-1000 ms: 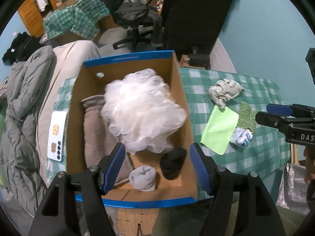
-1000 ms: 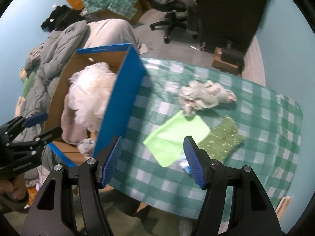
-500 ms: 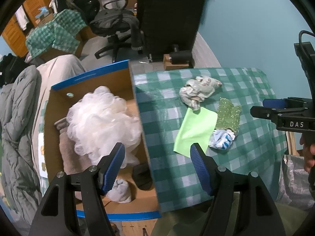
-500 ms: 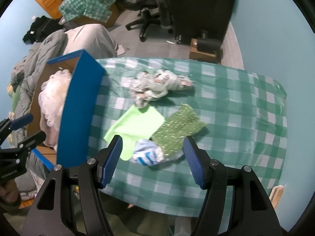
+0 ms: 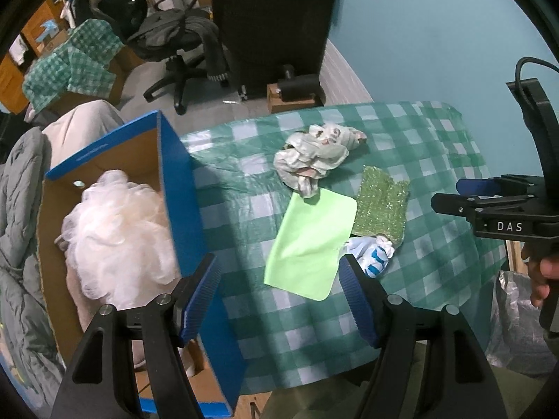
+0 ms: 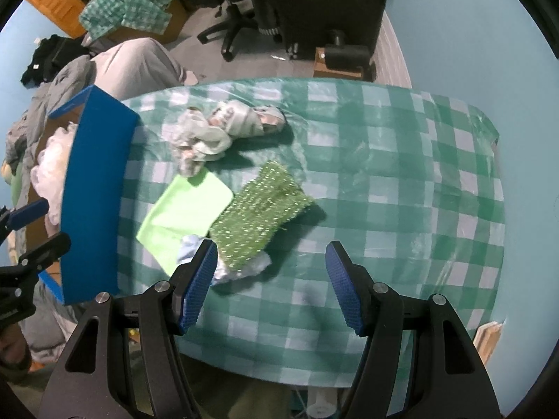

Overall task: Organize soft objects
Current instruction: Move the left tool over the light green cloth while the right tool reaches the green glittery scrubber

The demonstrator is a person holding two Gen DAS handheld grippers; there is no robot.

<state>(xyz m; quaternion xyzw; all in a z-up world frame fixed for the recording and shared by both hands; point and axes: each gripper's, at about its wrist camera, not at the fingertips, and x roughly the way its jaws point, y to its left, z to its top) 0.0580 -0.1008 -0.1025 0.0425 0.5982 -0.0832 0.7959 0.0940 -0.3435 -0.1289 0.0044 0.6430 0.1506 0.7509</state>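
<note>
A blue-edged cardboard box (image 5: 181, 188) (image 6: 97, 188) stands at the table's left end with a white mesh puff (image 5: 118, 237) inside. On the green checked tablecloth (image 5: 426, 146) (image 6: 401, 160) lie a crumpled pale cloth (image 5: 314, 160) (image 6: 216, 129), a flat light-green cloth (image 5: 311, 241) (image 6: 185, 209), a sparkly green scrubber (image 5: 380, 206) (image 6: 262, 209) and a white-and-blue bundle (image 5: 372, 253) (image 6: 223, 262). My left gripper (image 5: 281, 291) hovers open above the table beside the box. My right gripper (image 6: 269, 279) hangs open over the scrubber's near end, and also shows side-on as the right gripper (image 5: 464, 195).
A black office chair (image 5: 181, 52) and a dark cabinet (image 5: 272, 21) stand on the floor behind the table. Grey bedding (image 5: 17, 209) lies left of the box. A teal wall (image 5: 436, 35) runs along the right. A person's hand (image 5: 539, 272) holds the right tool.
Both grippers have moved rightward from above the box to over the tablecloth and sunk a little. The cloths and scrubber now sit nearer the fingers. Both stay open and empty.
</note>
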